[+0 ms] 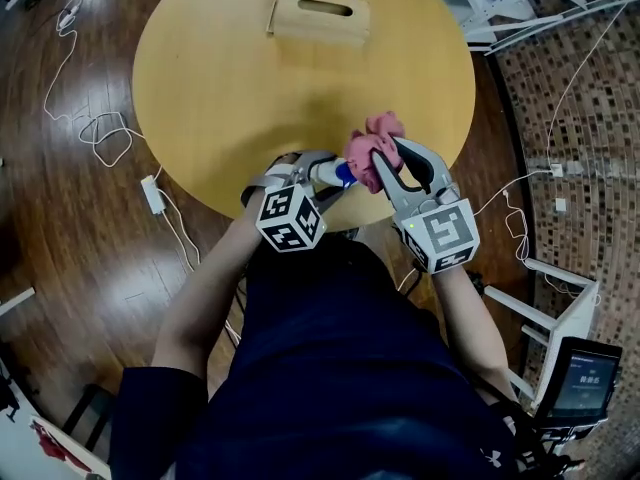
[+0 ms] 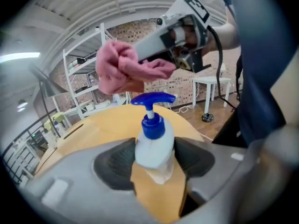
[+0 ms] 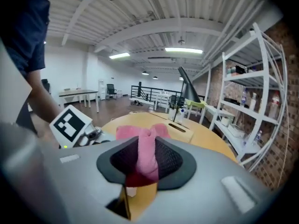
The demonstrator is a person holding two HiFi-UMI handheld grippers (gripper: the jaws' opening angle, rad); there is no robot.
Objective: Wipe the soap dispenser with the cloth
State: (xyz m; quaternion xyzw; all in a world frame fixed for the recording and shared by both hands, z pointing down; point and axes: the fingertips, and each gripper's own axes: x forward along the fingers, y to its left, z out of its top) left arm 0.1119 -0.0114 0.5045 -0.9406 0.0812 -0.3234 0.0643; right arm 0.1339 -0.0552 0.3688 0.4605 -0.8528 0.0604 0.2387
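Head view: the round pale wooden table spreads beyond both tools. Over its near edge, the right gripper pinches a crumpled pink cloth, held just above the pump. The left gripper clamps the white plastic soap dispenser with a blue pump head by its shoulders. Likely trouble: wiping pressure could depress the pump, squirting soap, or twist the smooth bottle from the pads.
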